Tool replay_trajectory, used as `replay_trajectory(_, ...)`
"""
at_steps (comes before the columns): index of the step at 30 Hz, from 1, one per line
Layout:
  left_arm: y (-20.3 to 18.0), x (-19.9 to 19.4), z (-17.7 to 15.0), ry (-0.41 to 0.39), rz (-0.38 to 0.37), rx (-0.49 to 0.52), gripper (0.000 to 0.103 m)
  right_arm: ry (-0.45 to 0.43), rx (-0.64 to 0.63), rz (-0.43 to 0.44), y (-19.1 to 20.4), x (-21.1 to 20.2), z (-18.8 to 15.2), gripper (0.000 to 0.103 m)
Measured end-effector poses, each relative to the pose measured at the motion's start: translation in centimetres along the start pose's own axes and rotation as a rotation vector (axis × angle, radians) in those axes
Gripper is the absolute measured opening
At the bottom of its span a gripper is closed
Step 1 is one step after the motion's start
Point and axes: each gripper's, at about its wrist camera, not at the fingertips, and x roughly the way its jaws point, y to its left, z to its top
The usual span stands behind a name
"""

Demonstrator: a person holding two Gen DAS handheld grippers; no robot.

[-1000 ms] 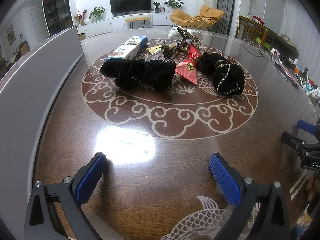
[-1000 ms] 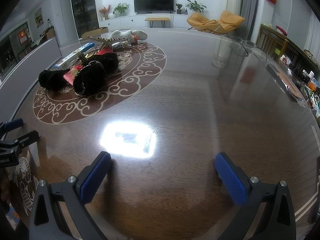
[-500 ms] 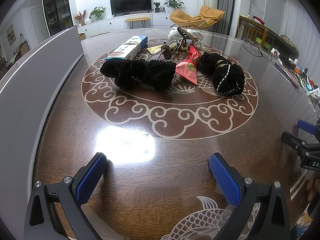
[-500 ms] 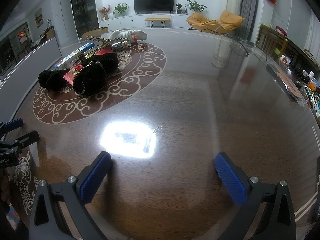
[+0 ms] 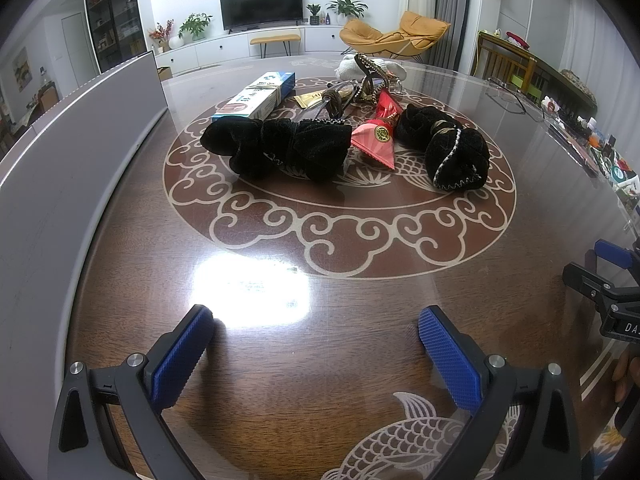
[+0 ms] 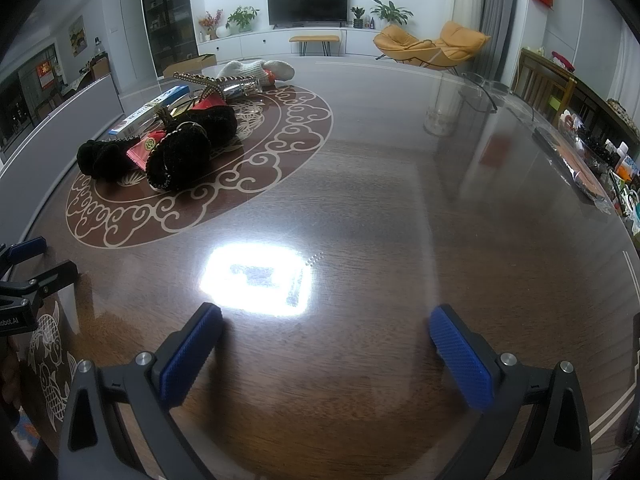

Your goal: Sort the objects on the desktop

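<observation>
Left tool [image 5: 312, 344] wide, empty, low over table [image 5: 360, 300]. Right tool [image 6: 326, 338] wide, empty. Desktop objects [image 5: 344, 128] heaped on table's centre medallion, well apart from both; likely pre-reach, sorting not begun.

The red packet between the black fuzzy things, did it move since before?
No. The red packet lies at the same spot on the table's cloud-pattern ring, between the two black velvet pouches, as earlier.
</observation>
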Motion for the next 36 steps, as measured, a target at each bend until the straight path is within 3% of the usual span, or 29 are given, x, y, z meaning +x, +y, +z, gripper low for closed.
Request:
replay_trajectory(12, 0.0, -0.1, 0.1, 0.01, -0.012, 0.021, 0.103, 0.001, 0.0, 0.0, 0.0, 0.0, 0.0, 0.103)
replay_trajectory(19, 2.0, -1.1, -0.6, 0.038, -0.004, 0.006, 0.103, 0.003, 0.0, 0.001, 0.0, -0.1, 0.0, 0.103)
replay_trajectory(22, 2.3, -1.4, -1.2, 0.025, -0.002, 0.003, 0.103, 0.02, 0.009, 0.038, 0.4, 0.1, 0.6, 0.103)
replay_trajectory(24, 2.3, -1.5, -1.4, 0.009, 0.0, 0.001, 0.103, 0.0, 0.057, 0.144, 1.1, 0.2, 1.8, 0.103)
replay_trajectory(27, 2.3, -1.5, -1.3, 0.005, 0.003, -0.005, 0.103, -0.057, 0.05, 0.217, 3.8, 0.3, 5.2, 0.103)
replay_trajectory(32, 2.3, -1.6, -1.5, -0.002, 0.008, -0.01, 0.103, -0.038, -0.049, 0.222, 8.9, 3.8, 10.6, 0.103)
replay_trajectory(33, 2.2, -1.6, -1.5, -0.002, 0.009, -0.01, 0.103, -0.005, -0.063, 0.207, 9.5, 5.1, 11.2, 0.1)
replay_trajectory(35, 2.3, -1.6, -1.5, -0.002, 0.009, -0.012, 0.103, 0.023, -0.082, 0.203, 9.8, 6.7, 11.3, 0.059)
replay_trajectory(36, 2.3, -1.6, -1.5, 0.002, 0.009, -0.012, 0.103, 0.034, -0.09, 0.208, 9.8, 7.0, 11.2, 0.053)
